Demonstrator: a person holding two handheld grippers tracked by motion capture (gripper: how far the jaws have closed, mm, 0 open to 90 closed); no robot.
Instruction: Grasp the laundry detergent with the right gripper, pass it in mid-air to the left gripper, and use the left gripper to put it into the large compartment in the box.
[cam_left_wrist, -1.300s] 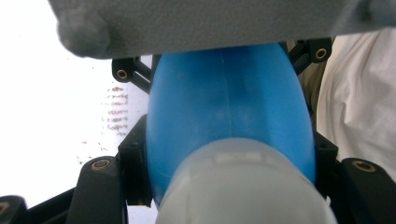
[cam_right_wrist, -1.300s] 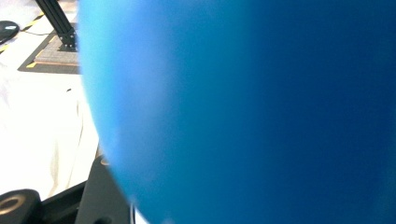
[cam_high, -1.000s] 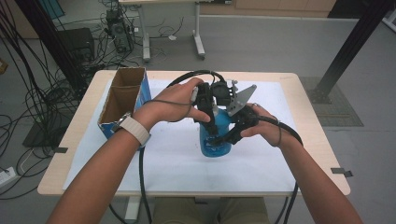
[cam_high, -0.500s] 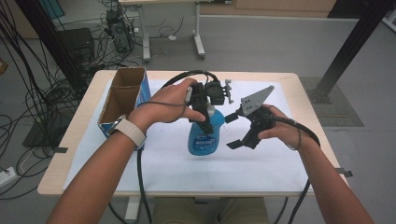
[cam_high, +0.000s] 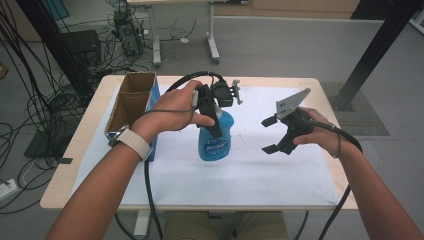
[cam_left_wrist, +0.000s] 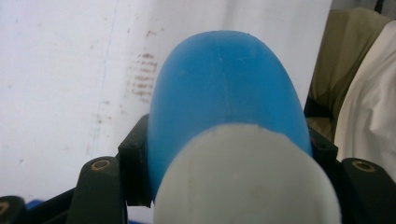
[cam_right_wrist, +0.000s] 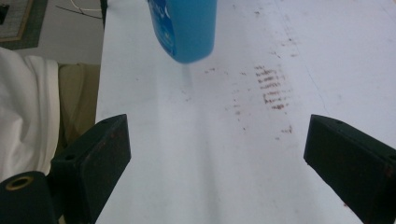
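A blue spray bottle (cam_high: 214, 144) with a white top stands upright over the white sheet (cam_high: 260, 175) at mid-table. My left gripper (cam_high: 215, 125) is shut on its upper body from above. In the left gripper view the blue bottle (cam_left_wrist: 229, 84) sits between both black fingers (cam_left_wrist: 133, 154) of the left gripper (cam_left_wrist: 229, 156). My right gripper (cam_high: 266, 135) hangs to the right of the bottle, apart from it. Its jaws have just been opening and stand open with nothing between them. The right gripper view shows the right gripper (cam_right_wrist: 217, 149) wide above the stained sheet, the bottle (cam_right_wrist: 184, 28) farther off.
An open cardboard box (cam_high: 131, 105) with a blue side stands at the table's left edge. The wooden table (cam_high: 90, 130) borders the white sheet on all sides. Cables trail from both grippers over the near edge. Dark smudges mark the sheet (cam_right_wrist: 271, 88).
My right gripper has let go of the bottle, opened wide and moved away to the right. The left hand has kept its hold on the bottle and shifted it slightly left.
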